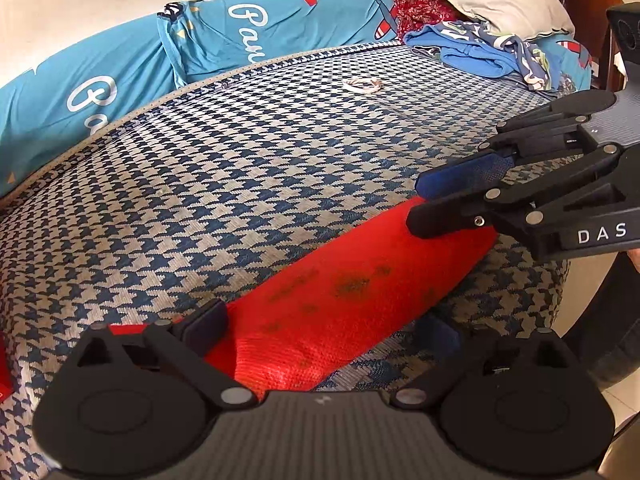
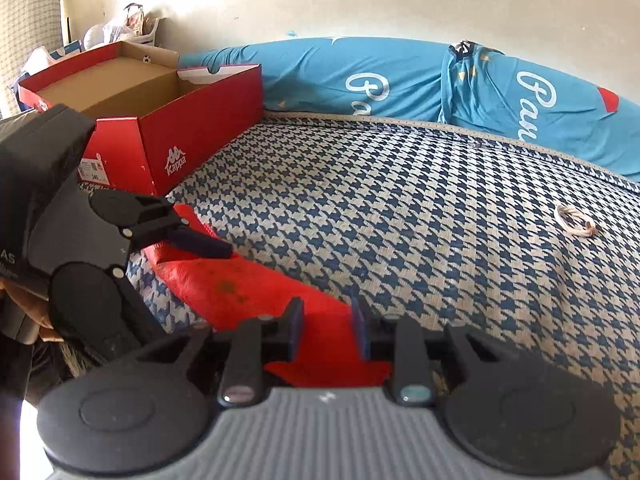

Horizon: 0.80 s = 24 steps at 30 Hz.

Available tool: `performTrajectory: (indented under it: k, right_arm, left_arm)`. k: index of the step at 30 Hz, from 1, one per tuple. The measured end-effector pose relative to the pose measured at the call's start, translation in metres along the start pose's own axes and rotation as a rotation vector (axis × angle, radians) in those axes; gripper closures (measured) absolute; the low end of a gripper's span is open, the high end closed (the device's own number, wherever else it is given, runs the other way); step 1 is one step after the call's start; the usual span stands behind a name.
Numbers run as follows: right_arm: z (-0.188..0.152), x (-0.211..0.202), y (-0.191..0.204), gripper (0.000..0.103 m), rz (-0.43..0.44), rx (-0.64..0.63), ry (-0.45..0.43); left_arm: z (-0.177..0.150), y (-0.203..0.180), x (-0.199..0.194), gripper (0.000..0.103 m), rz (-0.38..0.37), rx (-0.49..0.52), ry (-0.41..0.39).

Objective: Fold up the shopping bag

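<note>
On the bed's houndstooth mattress, near its front edge: one red shopping bag, already flattened into a long narrow strip.

- Long axis: runs along the mattress edge, from the left gripper at one end to the right gripper at the other, so each end has its own gripper closest.
- Right gripper: jaws drawn in narrow with the bag's end between them; seemingly pinching the fabric, though pad contact is not wholly clear.
- Left gripper: jaws spread wide, the bag's other end lying between them, not pinched.
- Judgement: the next fold likely carries one end along the strip's length toward the other.
- Beyond the bag: red shoebox past the left-gripper end; rubber band farther in on the mattress; blue bolster along the wall behind.
</note>
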State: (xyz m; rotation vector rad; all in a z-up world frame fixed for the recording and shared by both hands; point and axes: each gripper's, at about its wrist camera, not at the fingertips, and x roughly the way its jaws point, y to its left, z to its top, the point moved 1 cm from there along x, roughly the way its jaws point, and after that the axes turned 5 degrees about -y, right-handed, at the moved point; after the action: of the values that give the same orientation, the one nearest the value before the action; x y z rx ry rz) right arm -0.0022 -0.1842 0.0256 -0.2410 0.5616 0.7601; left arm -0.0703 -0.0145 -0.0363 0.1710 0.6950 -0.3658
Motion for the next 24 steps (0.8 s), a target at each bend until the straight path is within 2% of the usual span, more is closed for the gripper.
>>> performTrajectory:
  k: [8,13,19,21,24]
  right_arm:
    - [-0.004,0.002,-0.004,0.078,0.019,0.006,0.014]
    - [-0.005,0.002,-0.004,0.078,0.023,0.01,0.02]
    - [-0.005,0.002,-0.003,0.078,0.021,0.006,0.025]
    - [-0.005,0.002,-0.003,0.078,0.021,0.005,0.026]
    - [-0.004,0.002,-0.006,0.078,0.027,0.001,0.027]
  left_arm:
    - [0.003,0.004,-0.003,0.003,-0.048,0.005,0.019]
    - [0.007,0.01,-0.008,0.001,-0.083,-0.026,0.019]
    - [0.008,-0.003,-0.016,0.001,-0.075,0.077,0.01]
    - [0.01,-0.001,-0.02,0.003,-0.087,0.048,-0.009]
    - [0.013,0.01,-0.024,0.003,-0.117,-0.073,-0.018]
